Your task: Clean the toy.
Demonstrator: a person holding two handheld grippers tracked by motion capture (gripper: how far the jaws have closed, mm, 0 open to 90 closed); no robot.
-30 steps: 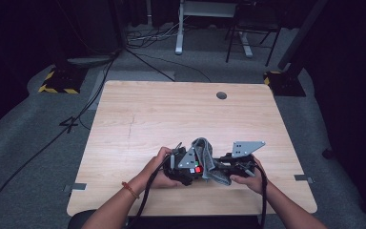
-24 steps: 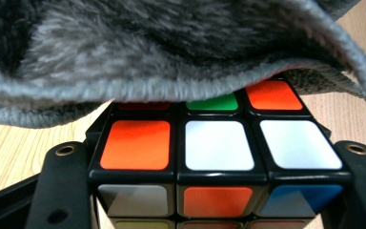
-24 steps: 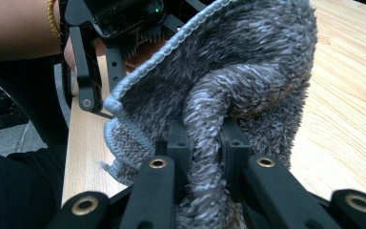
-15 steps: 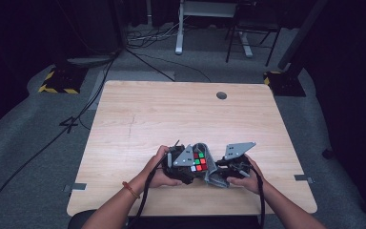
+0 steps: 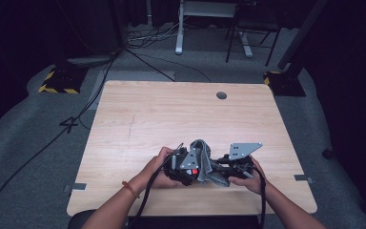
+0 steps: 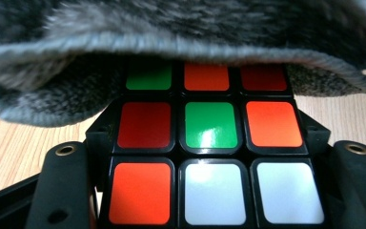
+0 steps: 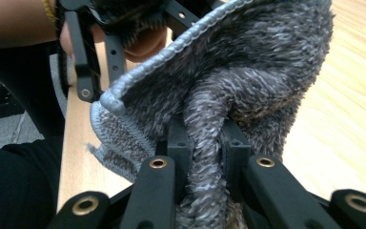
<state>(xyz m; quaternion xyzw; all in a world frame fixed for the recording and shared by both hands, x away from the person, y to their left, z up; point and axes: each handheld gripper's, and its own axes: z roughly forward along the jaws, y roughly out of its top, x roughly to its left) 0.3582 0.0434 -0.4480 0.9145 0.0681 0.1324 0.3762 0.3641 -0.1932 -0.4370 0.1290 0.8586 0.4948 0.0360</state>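
High view: both hands meeting near front edge of table (image 5: 138,119); left gripper (image 5: 183,167) and right gripper (image 5: 228,169) working grey cloth (image 5: 205,160) over puzzle cube (image 5: 195,171), likely wiping it.

Left gripper view: jaws clamping cube (image 6: 209,157) by its sides, keeping it steady; cloth (image 6: 171,43) draping over its far rows.

Right gripper view: jaws pinching fold of cloth (image 7: 228,95), giving control for rubbing.

Left gripper (image 5: 187,168) fingers clamped, right gripper (image 5: 228,168) fingers pinched, hands close together.
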